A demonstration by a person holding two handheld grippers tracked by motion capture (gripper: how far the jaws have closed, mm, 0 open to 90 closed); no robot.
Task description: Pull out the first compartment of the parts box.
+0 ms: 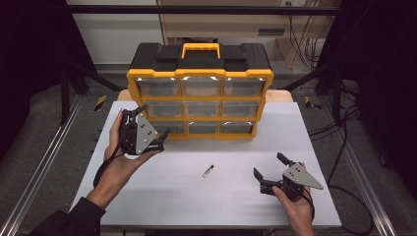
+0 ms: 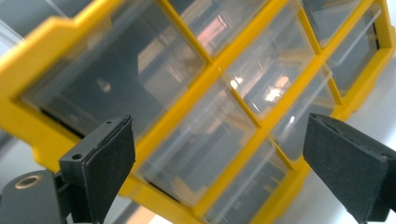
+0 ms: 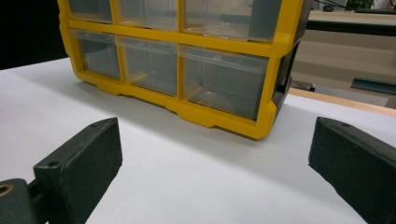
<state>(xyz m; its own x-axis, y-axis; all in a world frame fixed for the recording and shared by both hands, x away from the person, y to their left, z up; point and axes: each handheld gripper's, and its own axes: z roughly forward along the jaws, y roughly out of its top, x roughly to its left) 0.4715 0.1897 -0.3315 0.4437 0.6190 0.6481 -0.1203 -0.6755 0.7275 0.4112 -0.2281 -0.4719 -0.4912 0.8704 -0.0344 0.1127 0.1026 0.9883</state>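
left tongs (image 1: 153, 127) gaping empty at the yellow-framed organiser's clear plastic drawers (image 1: 158, 109), right tongs (image 1: 269, 170) open too; tilted like that they'll probably slip off a drawer front.

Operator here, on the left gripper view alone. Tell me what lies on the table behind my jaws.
Observer: A small vial lies on the white table, in front of the yellow drawer cabinet.
Operator: Report the right gripper.
Observer: The right gripper rests low near the table's right front, jaws open, nothing between them.
Operator: Place my gripper against the cabinet.
Observer: The left gripper is held up at the cabinet's left end, by the lower drawers, jaws open and empty.
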